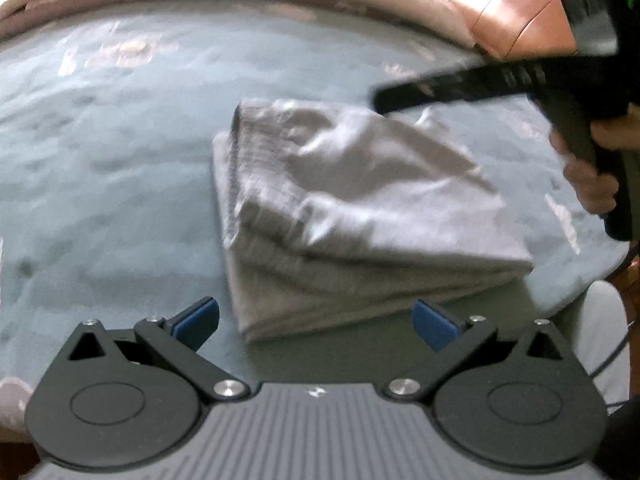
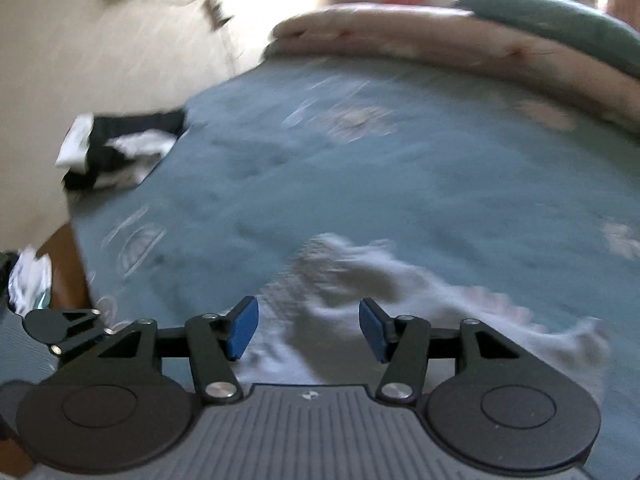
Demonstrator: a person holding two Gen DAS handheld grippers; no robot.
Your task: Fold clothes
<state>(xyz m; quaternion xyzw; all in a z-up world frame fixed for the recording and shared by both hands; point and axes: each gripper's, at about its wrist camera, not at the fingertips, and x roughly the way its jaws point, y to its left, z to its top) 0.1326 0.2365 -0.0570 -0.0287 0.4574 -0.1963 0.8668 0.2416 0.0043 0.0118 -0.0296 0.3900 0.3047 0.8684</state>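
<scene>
One grey cloth [image 1: 360, 216] lies folded in layers on the blue bed [image 1: 100, 160], just ahead of the left gripper [image 1: 316, 320]. Both the left and the right gripper [image 2: 308, 328] are open and empty. More clothes [image 2: 116, 148] may need folding.
</scene>
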